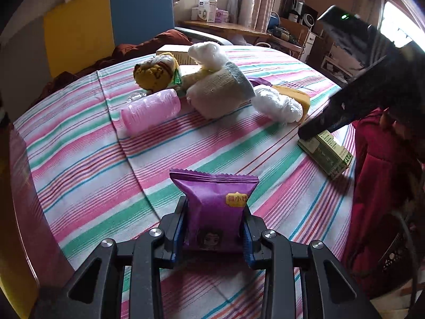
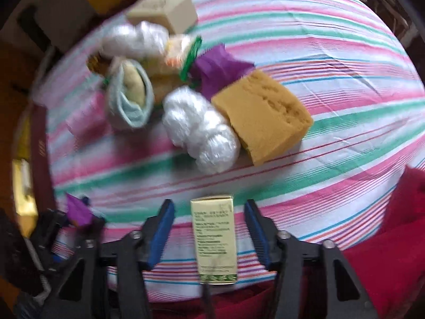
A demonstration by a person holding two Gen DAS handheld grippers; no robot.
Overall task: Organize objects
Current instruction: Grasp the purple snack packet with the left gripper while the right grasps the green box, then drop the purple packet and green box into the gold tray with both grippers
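My left gripper (image 1: 213, 207) is shut on a purple snack packet (image 1: 215, 202) and holds it upright just above the striped tablecloth (image 1: 87, 159). My right gripper (image 2: 209, 212) is open, its blue pads (image 2: 163, 226) apart on both sides of a green and cream box (image 2: 213, 239) that lies on the cloth near the table's edge. In the left wrist view the right gripper (image 1: 313, 130) is over that box (image 1: 326, 154). The left gripper with the purple packet (image 2: 78, 211) shows at the lower left of the right wrist view.
A pile sits mid-table: pink bottle (image 1: 151, 109), rolled socks (image 1: 220, 93), yellow knit toy (image 1: 154, 73), white plastic bundles (image 2: 202, 130), yellow sponge (image 2: 265, 117), another purple packet (image 2: 217, 69), a cream box (image 2: 167, 10). Red cloth (image 2: 398, 239) hangs at the table's right edge.
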